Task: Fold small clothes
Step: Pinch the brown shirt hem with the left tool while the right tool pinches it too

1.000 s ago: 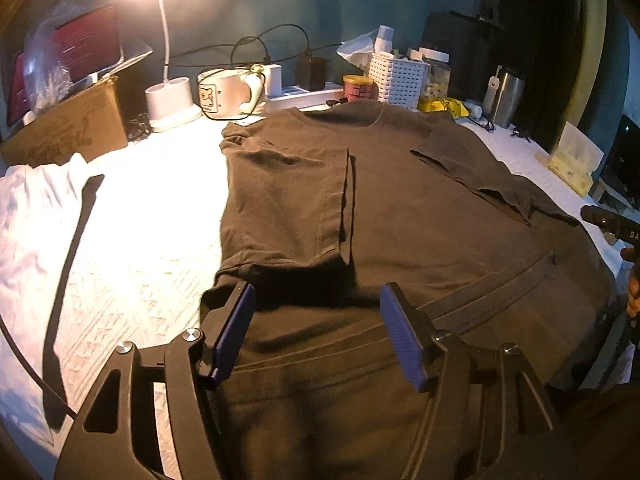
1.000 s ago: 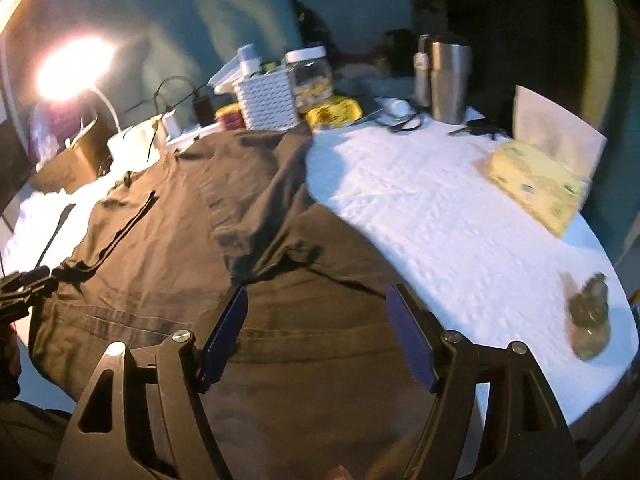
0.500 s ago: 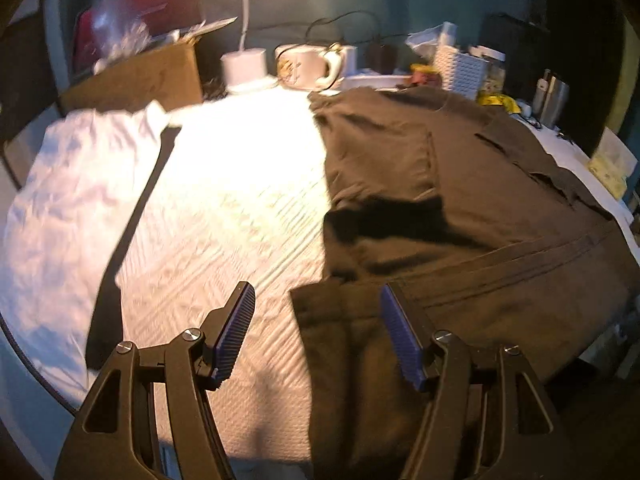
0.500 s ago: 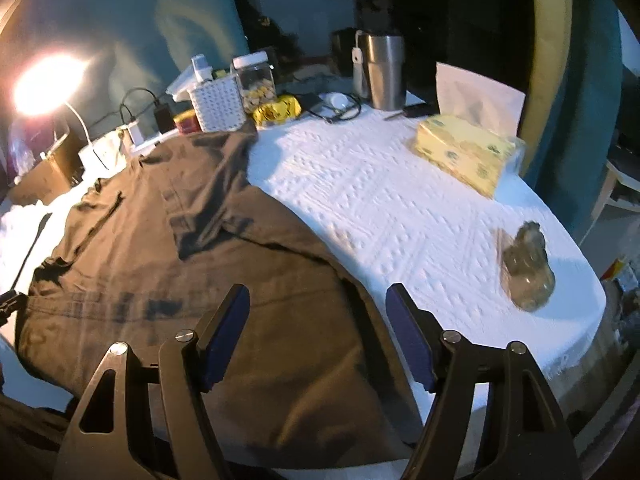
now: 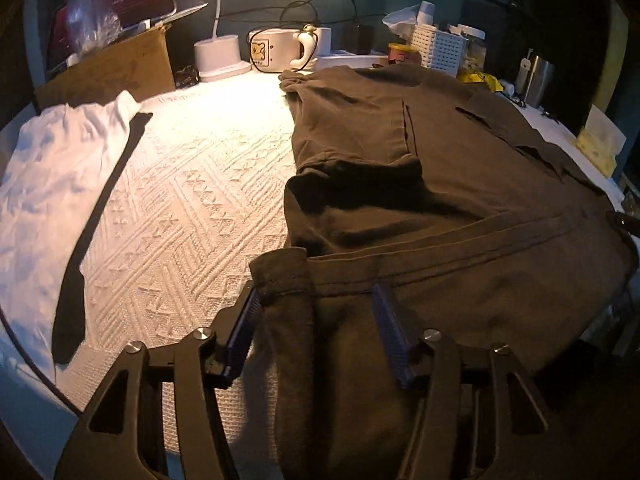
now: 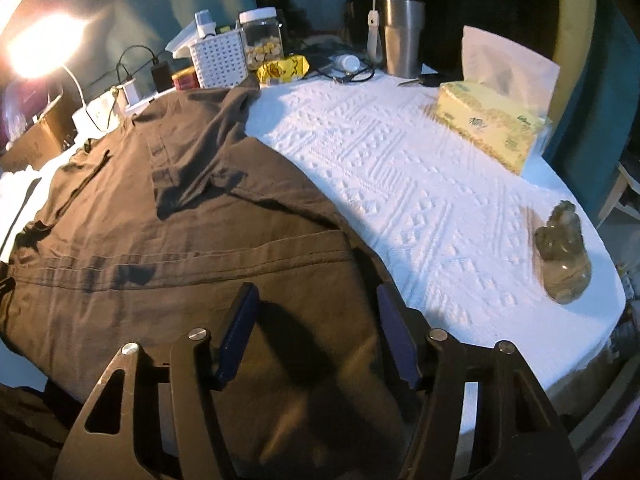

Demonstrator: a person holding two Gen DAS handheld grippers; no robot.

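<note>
A dark brown T-shirt (image 5: pixel 420 216) lies flat on the white patterned tablecloth (image 5: pixel 192 208), both sleeves folded inward. My left gripper (image 5: pixel 318 320) is low over the shirt's near left hem corner. Its jaws are closing, the hem cloth lies between the blue pads (image 5: pixel 390 332), and no pinch shows. In the right wrist view the same shirt (image 6: pixel 180 240) spreads to the left. My right gripper (image 6: pixel 318 328) hangs over the near right hem corner, jaws closing with flat cloth between them, not pinched.
A white garment (image 5: pixel 44 184) with a black strap lies at the left. Along the back stand a cardboard box (image 5: pixel 108 68), a lamp base (image 5: pixel 218 56), a mug (image 5: pixel 276 50), a white basket (image 6: pixel 218 60) and a steel tumbler (image 6: pixel 404 32). At the right are a tissue box (image 6: pixel 492 128) and a crumpled bottle (image 6: pixel 564 256).
The left gripper went from over the shirt's lower middle to its left hem corner and sank. The right gripper sank toward the right hem corner. Both pairs of jaws narrowed.
</note>
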